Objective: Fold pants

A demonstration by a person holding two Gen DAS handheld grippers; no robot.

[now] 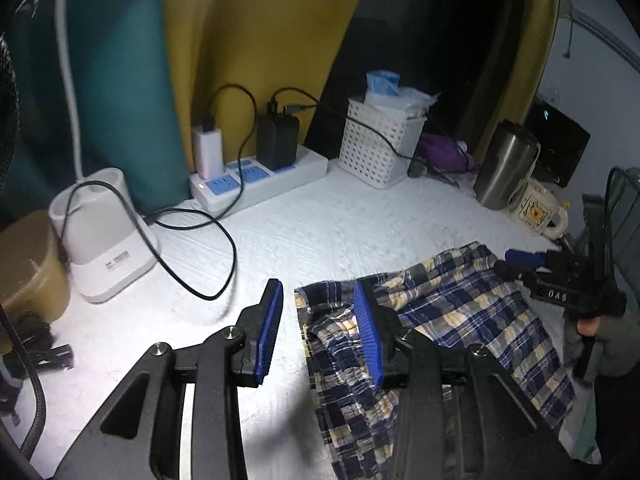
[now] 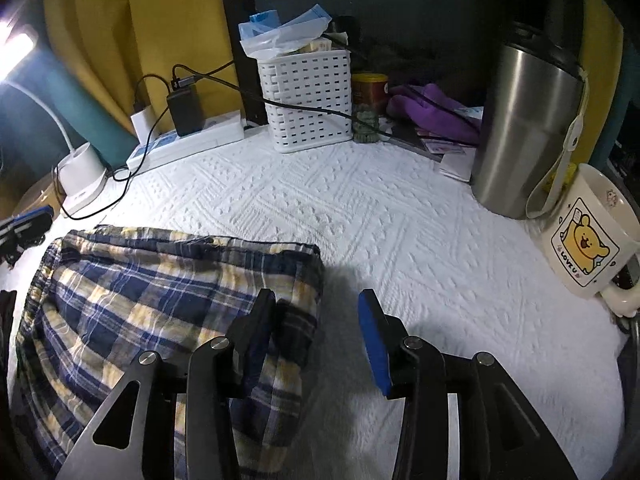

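Blue, yellow and white plaid pants (image 1: 460,312) lie folded in a bundle on the white quilted table cover (image 2: 400,220). My left gripper (image 1: 320,316) hovers over their left edge, jaws apart. A strip of that edge shows between the blue pads (image 1: 268,332) without being pressed. My right gripper (image 2: 316,316) is over the right end of the pants (image 2: 140,292). The cloth edge lies beside its left finger and the right pad (image 2: 372,344) stands clear. A hand holds the right gripper (image 1: 506,263) at the far side. The left gripper (image 2: 28,226) shows at the left edge.
At the back stand a power strip (image 1: 260,176) with chargers, a white lamp base (image 1: 108,240) with a looping black cable (image 1: 208,248), and a white basket (image 2: 308,100). A steel tumbler (image 2: 528,132) and a bear mug (image 2: 584,240) are at the right.
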